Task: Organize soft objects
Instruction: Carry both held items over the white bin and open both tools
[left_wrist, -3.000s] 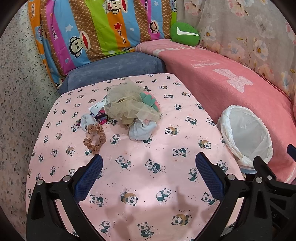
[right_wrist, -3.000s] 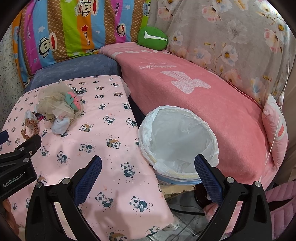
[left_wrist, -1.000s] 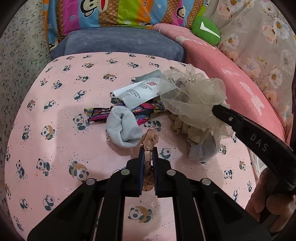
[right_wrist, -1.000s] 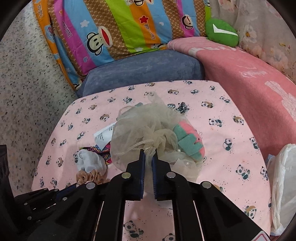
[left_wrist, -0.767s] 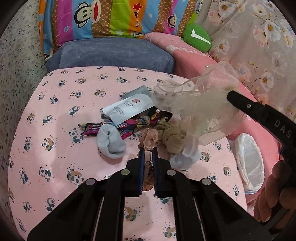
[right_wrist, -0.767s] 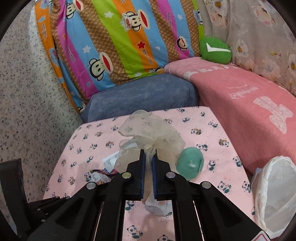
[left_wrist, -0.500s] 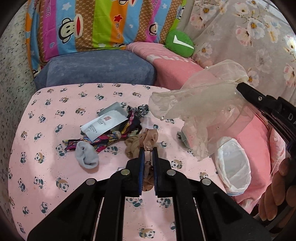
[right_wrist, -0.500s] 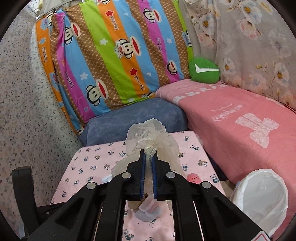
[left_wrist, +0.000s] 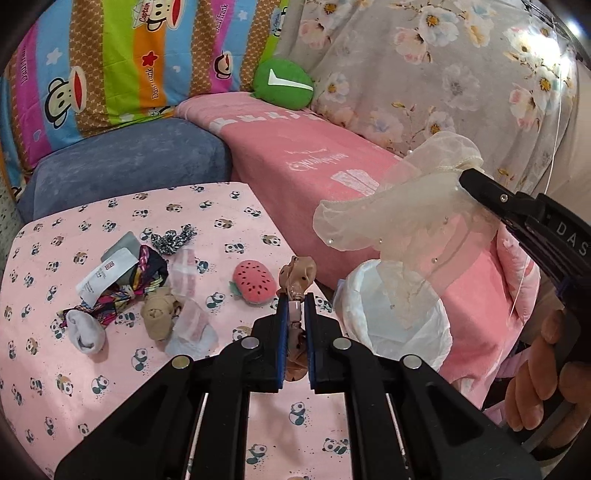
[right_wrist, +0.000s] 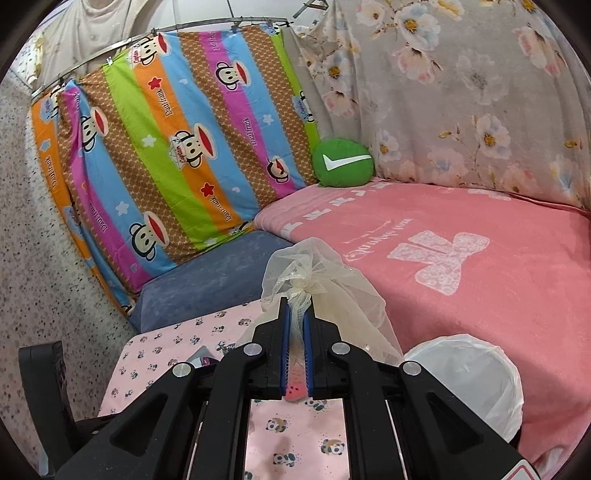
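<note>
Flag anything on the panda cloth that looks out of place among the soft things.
A white printed packet lies in the tangle with the patterned fabric band, a flat, stiff-looking packet among cloth items. Clear plastic wrappers also lie beside the tan scrunchie on the cloth. Nothing looks spilled or torn.

Your landmark is the pink bed. At its head you see a green cushion; behind it hangs a floral curtain, beside that a striped monkey-print sheet, then a speckled wall.
</note>
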